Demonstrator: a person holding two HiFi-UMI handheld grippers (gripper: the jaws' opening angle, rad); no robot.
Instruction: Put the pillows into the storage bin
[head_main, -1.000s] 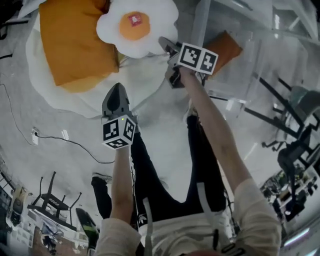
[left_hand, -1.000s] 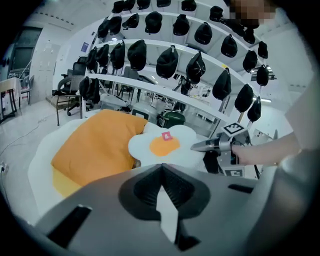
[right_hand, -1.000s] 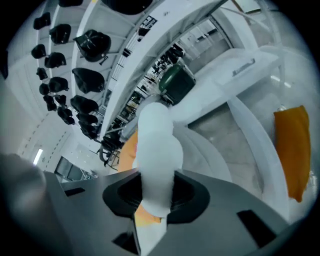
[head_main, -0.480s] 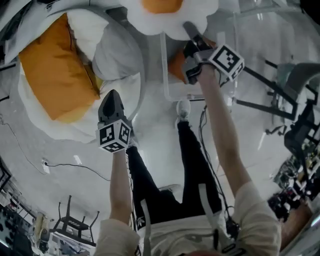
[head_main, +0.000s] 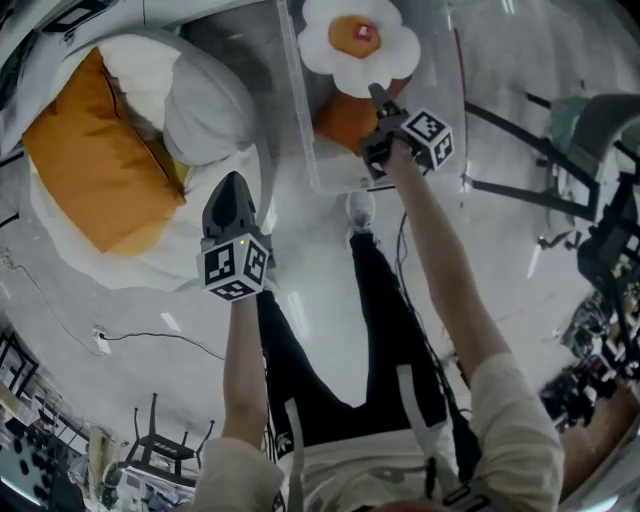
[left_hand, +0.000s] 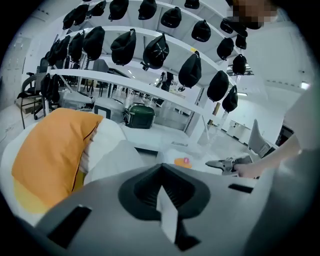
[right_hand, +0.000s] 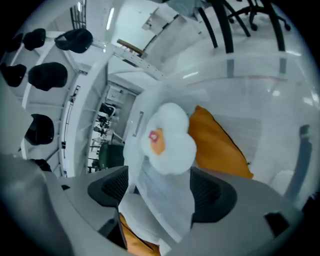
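A fried-egg pillow (head_main: 355, 38) lies in the clear storage bin (head_main: 297, 120), on top of an orange pillow (head_main: 343, 118). My right gripper (head_main: 378, 95) hangs over the bin just short of the egg pillow (right_hand: 167, 140). Its jaws have just been opening and now stand wide, and the pads (right_hand: 116, 184) touch nothing. That same orange pillow (right_hand: 220, 145) shows behind the egg pillow. My left gripper (head_main: 232, 180) is shut and empty, near a large orange pillow (head_main: 85, 160) and a grey-white pillow (head_main: 205, 108) on the floor. Both pillows (left_hand: 50, 155) (left_hand: 112, 152) lie ahead of the shut left gripper (left_hand: 161, 186).
The floor pillows rest on a big white cushion (head_main: 90, 255). A cable (head_main: 150, 338) runs across the floor at left. Black chair and frame legs (head_main: 520, 190) stand right of the bin. The person's legs and a shoe (head_main: 360, 208) are below the bin. Racks of black caps (left_hand: 155, 50) stand behind.
The right gripper carried the egg pillow to the right over the bin and opened; the pillow now lies in the bin, free of the jaws. The left gripper stayed shut and shifted a little.
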